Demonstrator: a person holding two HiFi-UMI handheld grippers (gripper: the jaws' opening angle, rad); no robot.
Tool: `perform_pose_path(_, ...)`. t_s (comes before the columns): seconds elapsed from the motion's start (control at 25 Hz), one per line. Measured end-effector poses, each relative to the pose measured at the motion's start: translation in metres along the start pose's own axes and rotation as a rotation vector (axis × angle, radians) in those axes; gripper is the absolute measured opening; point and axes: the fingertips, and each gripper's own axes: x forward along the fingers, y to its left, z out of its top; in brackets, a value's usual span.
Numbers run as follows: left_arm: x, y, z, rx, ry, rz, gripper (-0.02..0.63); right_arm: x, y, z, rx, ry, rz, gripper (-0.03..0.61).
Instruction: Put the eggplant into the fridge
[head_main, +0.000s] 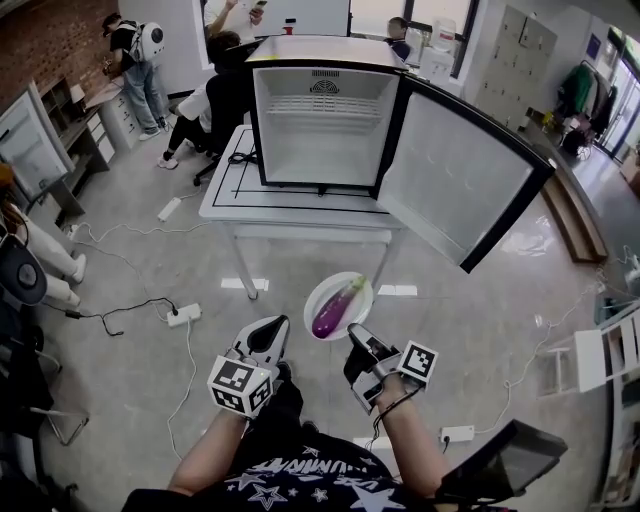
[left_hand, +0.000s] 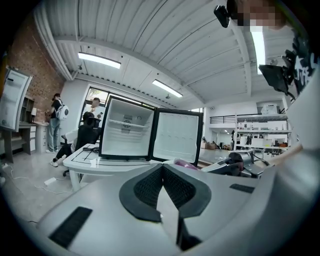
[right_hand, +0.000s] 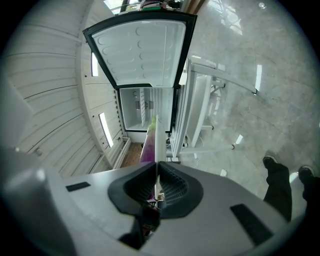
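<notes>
- Most of the eggplant (right_hand: 148, 147) hidden behind the edge-on plate (right_hand: 156, 140) in the right gripper view; visible only as a purple sliver and a green tip.
- In the left gripper view, just a purple scrap of it above the left gripper (left_hand: 161, 167); plate blocked from sight there.
- Tips of the right gripper (head_main: 351, 331) fingers (head_main: 363, 343) partly lost at the plate's rim in the head view.
- Back of the desk (head_main: 228, 195) covered by the fridge (head_main: 320, 110).
- Emblem on the fridge's rear wall too small to read.
- Shoes (right_hand: 271, 161) and dark trouser legs cut off by the right gripper view's rim.
</notes>
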Motion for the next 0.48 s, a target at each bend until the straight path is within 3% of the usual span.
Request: perform_pose_path(0.48, 0.062, 0.046, 0.015, -0.008, -0.011, -0.078, 0.009, 0.048, 0.001, 0.044, -0.01, -0.077, -0.015, 0.021)
